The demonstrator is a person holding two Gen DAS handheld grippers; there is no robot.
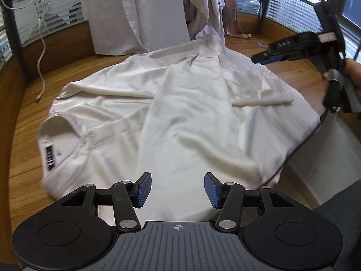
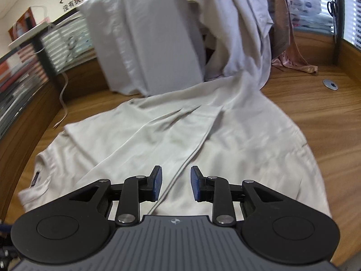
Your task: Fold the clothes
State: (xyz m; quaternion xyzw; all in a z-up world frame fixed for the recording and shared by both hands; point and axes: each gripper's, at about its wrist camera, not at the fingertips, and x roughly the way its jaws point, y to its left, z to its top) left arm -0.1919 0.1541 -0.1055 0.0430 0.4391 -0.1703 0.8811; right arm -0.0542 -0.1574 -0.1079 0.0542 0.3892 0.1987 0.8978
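A cream-white shirt [image 1: 180, 113] lies spread on the wooden table, its collar with a dark label [image 1: 50, 155] at the left. My left gripper [image 1: 177, 190] hovers open just above the shirt's near part, with nothing between its blue pads. In the right wrist view the same shirt [image 2: 180, 140] fills the middle, with a long seam running toward the camera. My right gripper [image 2: 176, 184] stands open over that seam, holding nothing. From the left wrist view the right gripper [image 1: 282, 53] shows side-on at the upper right, above the shirt's right edge, held by a hand [image 1: 354, 72].
More pale garments [image 1: 140, 13] hang or lean at the back of the table, with a pink cloth [image 2: 293, 63] beside them. A white cable [image 1: 41, 67] trails down at the left. A round metal grommet [image 2: 330, 84] sits in the wooden table [image 2: 327, 124] at the right. Blinds and windows ring the desk.
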